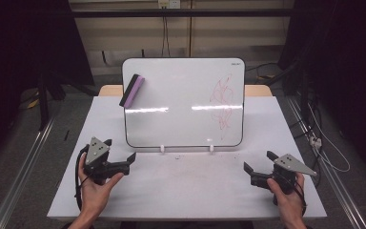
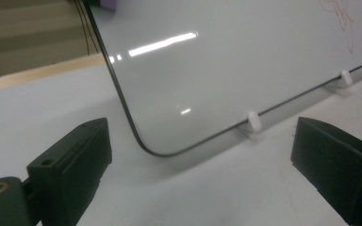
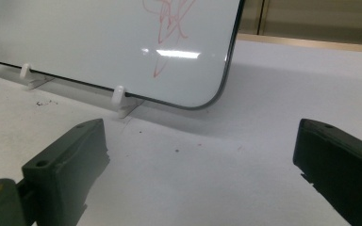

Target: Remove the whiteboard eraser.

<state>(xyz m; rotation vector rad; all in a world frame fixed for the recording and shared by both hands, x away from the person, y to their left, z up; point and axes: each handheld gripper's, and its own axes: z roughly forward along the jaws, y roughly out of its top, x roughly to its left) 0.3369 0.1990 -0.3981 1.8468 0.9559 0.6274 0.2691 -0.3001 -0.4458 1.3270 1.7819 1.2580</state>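
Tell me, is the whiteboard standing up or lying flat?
Standing: the whiteboard leans back on two white feet on the table.

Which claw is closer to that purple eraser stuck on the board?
Left. The left claw sits below the eraser, near the whiteboard's left corner; the right claw is across the table.

In the left gripper view the whiteboard (image 2: pixel 235 61) runs off the frame at twelve and three o'clock, so we see just a scrap of the purple eraser (image 2: pixel 108 4) at twelve and part of the red scribble (image 2: pixel 341 16) at one. In the right gripper view the board's top is cut at twelve. From the high view, the small mark (image 1: pixel 235 62) at its one o'clock corner is too small for us to read.
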